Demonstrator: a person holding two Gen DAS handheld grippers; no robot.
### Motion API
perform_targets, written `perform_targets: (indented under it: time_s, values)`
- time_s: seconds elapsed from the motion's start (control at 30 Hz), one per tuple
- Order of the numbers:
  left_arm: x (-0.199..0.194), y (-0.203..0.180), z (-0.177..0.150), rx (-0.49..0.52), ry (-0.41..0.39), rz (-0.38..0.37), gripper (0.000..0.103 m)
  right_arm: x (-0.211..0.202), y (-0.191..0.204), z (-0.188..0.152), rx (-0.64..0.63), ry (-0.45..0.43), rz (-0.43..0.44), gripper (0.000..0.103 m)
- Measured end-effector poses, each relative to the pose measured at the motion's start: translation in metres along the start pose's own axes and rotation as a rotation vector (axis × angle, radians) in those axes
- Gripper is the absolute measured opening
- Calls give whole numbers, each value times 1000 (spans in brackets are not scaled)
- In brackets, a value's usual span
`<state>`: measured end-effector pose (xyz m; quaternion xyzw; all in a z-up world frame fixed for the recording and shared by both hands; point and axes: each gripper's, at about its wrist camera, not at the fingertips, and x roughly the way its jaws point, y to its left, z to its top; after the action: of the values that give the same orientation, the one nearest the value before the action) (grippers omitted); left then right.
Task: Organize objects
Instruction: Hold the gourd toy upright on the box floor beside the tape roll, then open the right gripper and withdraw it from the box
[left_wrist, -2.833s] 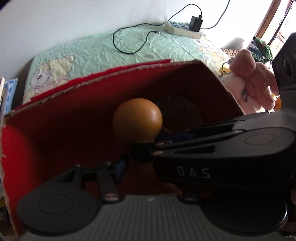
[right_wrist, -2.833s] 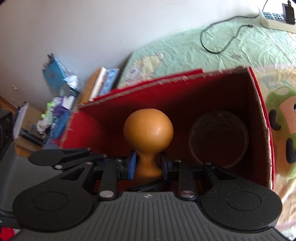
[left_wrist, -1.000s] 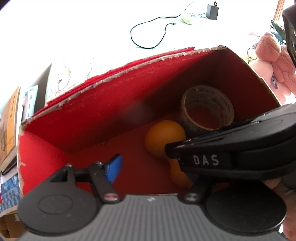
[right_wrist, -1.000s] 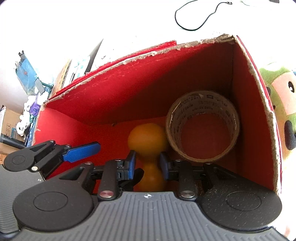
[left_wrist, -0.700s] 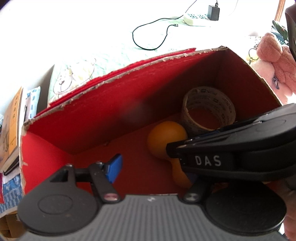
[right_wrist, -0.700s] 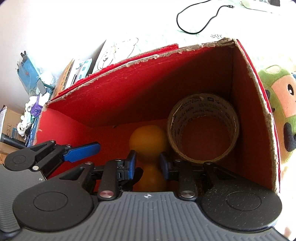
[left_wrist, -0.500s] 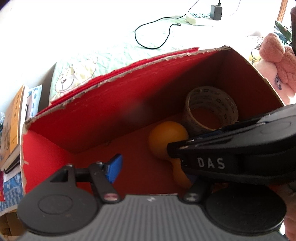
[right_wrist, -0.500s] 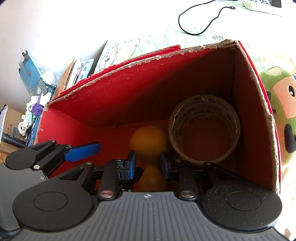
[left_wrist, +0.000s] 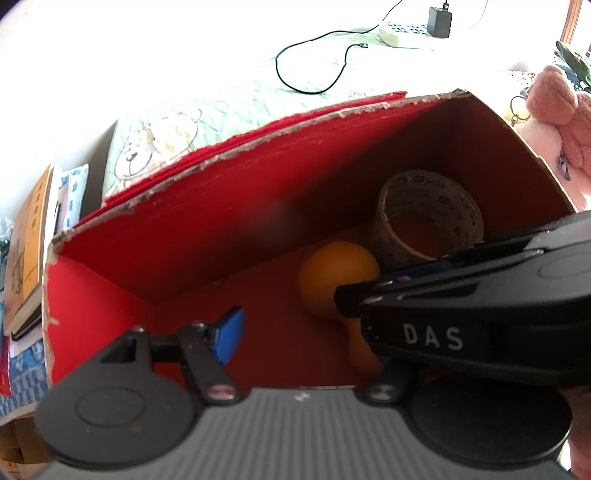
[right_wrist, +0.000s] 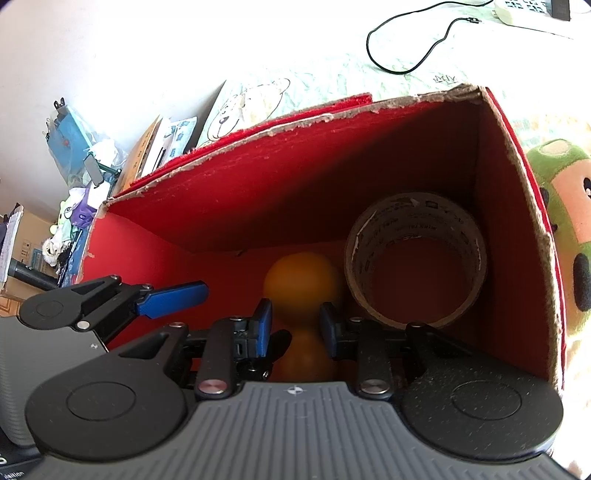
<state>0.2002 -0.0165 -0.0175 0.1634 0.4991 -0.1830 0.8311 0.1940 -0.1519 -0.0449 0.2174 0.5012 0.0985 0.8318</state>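
An orange gourd-shaped object (right_wrist: 301, 284) lies on the floor of a red cardboard box (right_wrist: 280, 184); it also shows in the left wrist view (left_wrist: 338, 275). My right gripper (right_wrist: 295, 330) is inside the box with its blue pads a little apart either side of the object's narrow neck, no longer pressing it. A roll of tape (right_wrist: 415, 258) stands on edge at the box's right end, beside the orange object. My left gripper (left_wrist: 303, 332) is open and empty over the box's near left part; its right finger is hidden behind the right gripper's body.
The box stands on a bed with a cartoon-print sheet (left_wrist: 236, 107). A black cable (left_wrist: 317, 70) and power strip (left_wrist: 410, 29) lie behind it. A pink plush toy (left_wrist: 561, 107) and a green plush (right_wrist: 561, 206) sit to the right. Books (left_wrist: 33, 236) are stacked at the left.
The right gripper lowered the orange object into the box, laid it on the floor beside the tape roll, and its jaws have opened slightly. The left gripper has stayed open.
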Motion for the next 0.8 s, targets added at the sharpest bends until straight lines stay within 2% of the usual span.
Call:
perform_targets:
  time_s: [0.63,0.8]
  values:
    - [-2,-3,-2,4,-33,22,73,-7,-3,-1,-16,-30,-2,32]
    - [-8,6,-2,-33,-49,-17,76,-10,-1,-3,-33,-73,20,32]
